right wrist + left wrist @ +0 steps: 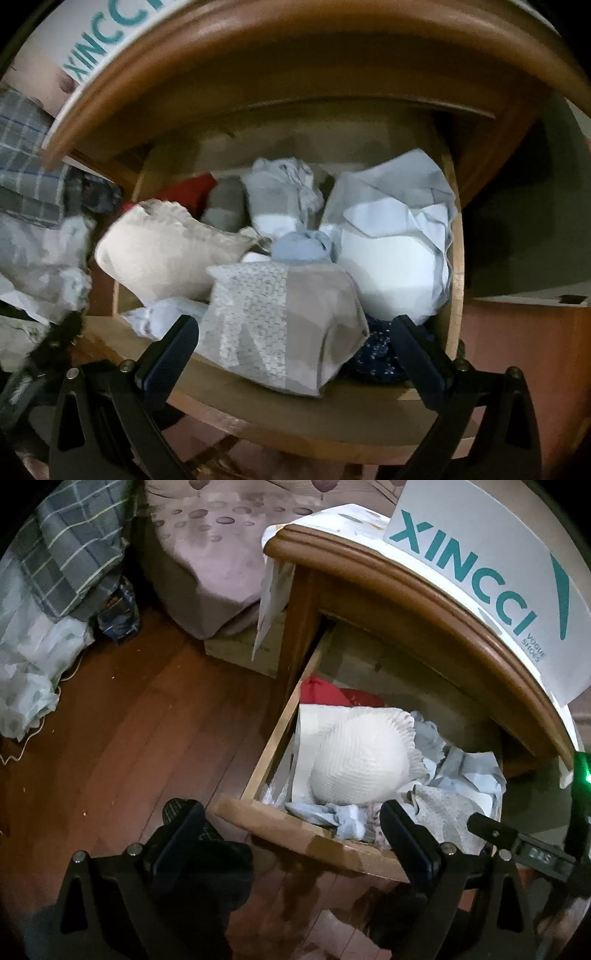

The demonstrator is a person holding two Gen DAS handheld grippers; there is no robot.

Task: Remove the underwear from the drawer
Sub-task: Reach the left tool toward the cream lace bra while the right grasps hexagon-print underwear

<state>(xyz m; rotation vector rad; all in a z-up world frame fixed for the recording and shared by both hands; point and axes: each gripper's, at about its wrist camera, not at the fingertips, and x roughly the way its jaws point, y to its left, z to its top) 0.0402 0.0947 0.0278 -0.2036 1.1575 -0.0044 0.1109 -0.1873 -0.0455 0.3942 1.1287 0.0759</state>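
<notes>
Drawer (pixel 314 413): pulled open, crammed with folded garments.
Underwear: grey patterned folded piece (pixel 284 325) at the near edge, inside the drawer.
Right gripper (pixel 295 343): released, fingers wide, straddling that piece.
Left gripper (pixel 291 830): released, empty, over the drawer's near-left corner.
Risk: a shallow pinch may drag out the neighbouring white bundle (pixel 391 273) or unfold the piece.

A white XINCCI shoebox (pixel 491 590) sits on the nightstand top (pixel 424 590). Beside it are a dotted bedspread (pixel 214 546), plaid cloth (pixel 70 550), and wooden floor (pixel 140 716).
</notes>
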